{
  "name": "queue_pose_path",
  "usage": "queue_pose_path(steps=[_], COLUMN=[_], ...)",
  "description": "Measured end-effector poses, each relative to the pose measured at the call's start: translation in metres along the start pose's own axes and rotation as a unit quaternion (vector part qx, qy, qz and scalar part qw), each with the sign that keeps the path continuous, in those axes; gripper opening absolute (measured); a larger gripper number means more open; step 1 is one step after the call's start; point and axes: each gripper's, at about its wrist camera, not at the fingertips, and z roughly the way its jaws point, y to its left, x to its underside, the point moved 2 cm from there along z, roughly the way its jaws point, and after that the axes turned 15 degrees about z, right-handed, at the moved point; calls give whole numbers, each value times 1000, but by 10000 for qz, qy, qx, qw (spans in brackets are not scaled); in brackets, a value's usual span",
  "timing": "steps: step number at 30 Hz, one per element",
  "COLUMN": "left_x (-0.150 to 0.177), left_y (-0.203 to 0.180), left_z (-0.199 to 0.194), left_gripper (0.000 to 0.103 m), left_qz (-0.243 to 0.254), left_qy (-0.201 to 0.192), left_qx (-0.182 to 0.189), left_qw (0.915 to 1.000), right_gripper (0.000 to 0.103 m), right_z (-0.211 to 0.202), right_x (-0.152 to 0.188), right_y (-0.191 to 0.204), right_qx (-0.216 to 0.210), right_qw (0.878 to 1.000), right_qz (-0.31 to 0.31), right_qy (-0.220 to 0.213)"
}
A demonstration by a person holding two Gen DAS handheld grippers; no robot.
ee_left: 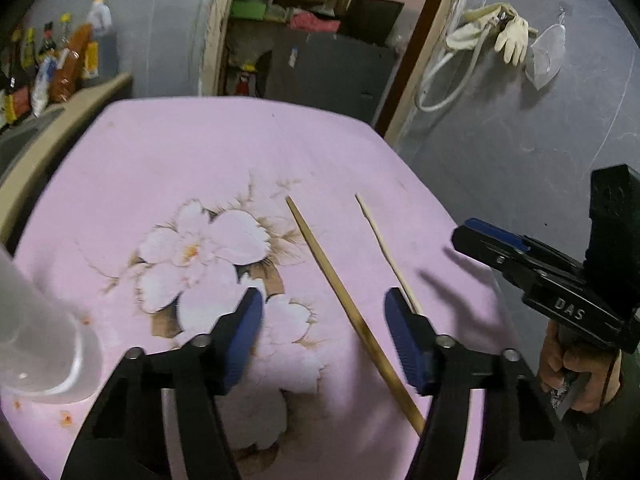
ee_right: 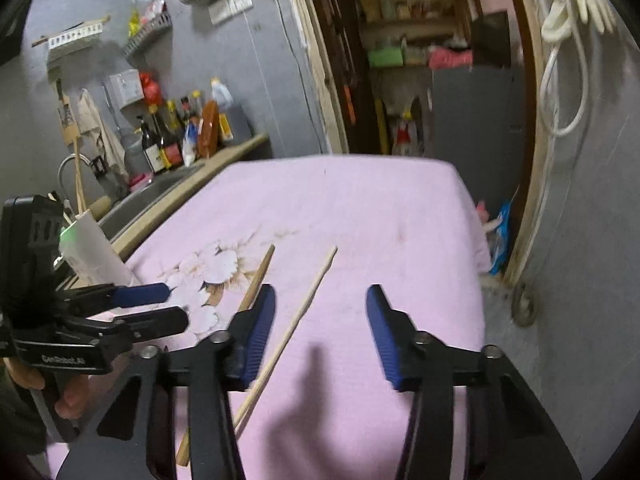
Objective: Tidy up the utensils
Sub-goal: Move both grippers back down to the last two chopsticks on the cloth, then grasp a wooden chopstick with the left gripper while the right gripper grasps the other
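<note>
- While both grippers hang over the pink cloth [ee_left: 168, 152], neither one holds anything.
- Left gripper [ee_left: 324, 336]: jaws apart, blue pads clear of any object. The darker chopstick [ee_left: 344, 300] lies on the cloth, running up between the two fingers without touching either pad.
- Right gripper [ee_right: 322, 332]: jaws apart, nothing clamped. The paler chopstick [ee_right: 296, 320] lies on the cloth just inside its left finger; contact there cannot be told.
- The two chopsticks lie near each other, not touching, just right of the flower print [ee_left: 200, 248].
- A white cup [ee_left: 36, 320] stands at the left edge of the cloth.
- A hand [ee_left: 576, 368] grips the right gripper's handle in the left view.
- No earlier picture is given.
</note>
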Motion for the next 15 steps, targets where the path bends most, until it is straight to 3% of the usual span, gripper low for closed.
queue_pose_path(steps=[6, 15], left_x=[-12, -19], left_y=[6, 16], left_z=[24, 43], left_gripper=[33, 25], left_qz=[-35, -152], left_qy=[305, 622], left_qx=[211, 213], left_qw=[9993, 9977], right_gripper=[29, 25], right_z=[16, 34], right_x=[-5, -9], right_y=[-2, 1], right_qx=[72, 149], right_qw=[9994, 9976], right_qz=[28, 14], right_qy=[338, 677])
